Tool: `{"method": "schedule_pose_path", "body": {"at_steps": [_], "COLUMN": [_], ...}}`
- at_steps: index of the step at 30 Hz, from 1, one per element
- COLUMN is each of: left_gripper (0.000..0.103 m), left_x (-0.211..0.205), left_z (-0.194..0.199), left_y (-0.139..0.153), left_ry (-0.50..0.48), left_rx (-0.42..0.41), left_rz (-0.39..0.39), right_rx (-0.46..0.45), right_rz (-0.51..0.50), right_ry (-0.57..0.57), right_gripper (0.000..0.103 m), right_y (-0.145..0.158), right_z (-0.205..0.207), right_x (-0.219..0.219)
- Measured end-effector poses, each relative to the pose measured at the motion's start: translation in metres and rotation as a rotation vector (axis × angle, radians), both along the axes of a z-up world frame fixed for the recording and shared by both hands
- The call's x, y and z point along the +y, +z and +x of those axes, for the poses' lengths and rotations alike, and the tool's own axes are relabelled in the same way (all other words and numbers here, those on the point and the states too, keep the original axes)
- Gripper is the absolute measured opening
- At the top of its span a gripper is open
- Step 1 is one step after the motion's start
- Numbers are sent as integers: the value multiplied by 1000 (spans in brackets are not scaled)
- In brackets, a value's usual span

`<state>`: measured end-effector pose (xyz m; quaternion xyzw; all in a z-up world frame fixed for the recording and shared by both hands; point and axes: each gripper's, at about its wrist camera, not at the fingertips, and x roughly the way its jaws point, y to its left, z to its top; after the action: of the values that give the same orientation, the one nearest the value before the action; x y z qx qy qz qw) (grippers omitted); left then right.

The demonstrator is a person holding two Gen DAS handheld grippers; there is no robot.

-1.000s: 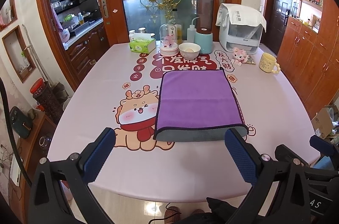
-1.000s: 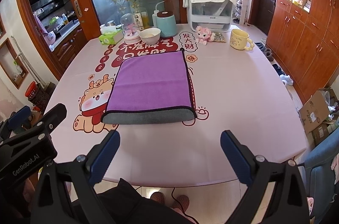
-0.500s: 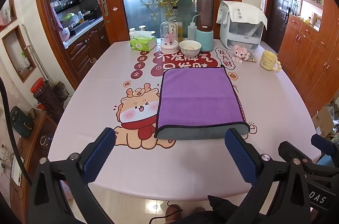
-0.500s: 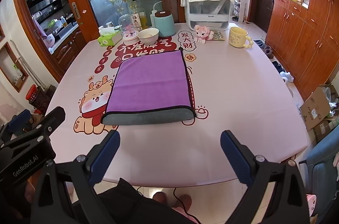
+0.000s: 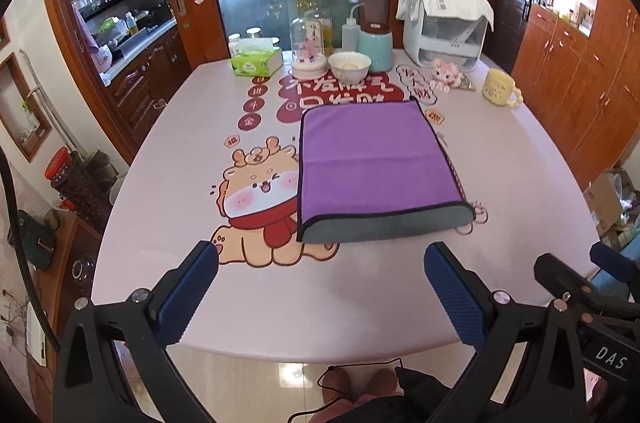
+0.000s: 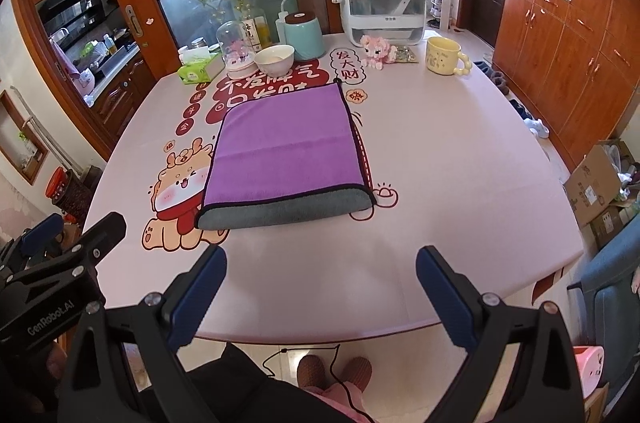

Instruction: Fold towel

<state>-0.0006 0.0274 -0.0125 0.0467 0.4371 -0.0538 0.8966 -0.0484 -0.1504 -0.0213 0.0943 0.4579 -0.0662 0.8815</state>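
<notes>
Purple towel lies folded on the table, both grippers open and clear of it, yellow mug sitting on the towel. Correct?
Not quite. The yellow mug isn't on the purple towel; it stands apart on the table, toward the far right corner, as the right wrist view shows. The rest holds: towel folded, left gripper and right gripper open and clear of it.

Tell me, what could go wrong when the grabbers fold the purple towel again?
Two things might. The towel is already doubled, with a thick grey edge nearest the open left gripper and right gripper; the fingers could pinch only the top layer, so the fold comes apart. Also, the white bowl and glass dome stand just past the towel's far edge, so a big swing might bump them.
</notes>
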Motion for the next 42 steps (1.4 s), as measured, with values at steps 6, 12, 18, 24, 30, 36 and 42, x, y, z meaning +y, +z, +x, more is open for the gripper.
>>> {"method": "schedule_pose_path", "body": {"at_steps": [6,12,18,24,30,36,42], "left_gripper": [102,102,102,102,102,102,102], "left_x": [13,20,20,18,12,8,6], "left_z": [5,6,11,25,48,75,104], "left_y": [-10,-21,-30,-43,-58,-74,-93], "left_ry": [-35,-78,-111,-120,-120,-117,-113], "left_rx": [45,74,94,121,140,168,193], "left_rz": [3,-6,2,6,17,31,34], "right_rx": [15,13,7,13,31,41,69], "right_rz": [5,-7,-28,-40,-57,-46,7], "right_ry": [-44,-58,-37,-25,-4,48,97], "right_gripper": [96,96,92,90,86,82,79], "right_y": [-5,-10,-17,-29,-42,-58,-78], "right_z": [-6,-10,-9,1,21,51,86], "right_x": [8,17,22,13,-3,-22,-39]}}
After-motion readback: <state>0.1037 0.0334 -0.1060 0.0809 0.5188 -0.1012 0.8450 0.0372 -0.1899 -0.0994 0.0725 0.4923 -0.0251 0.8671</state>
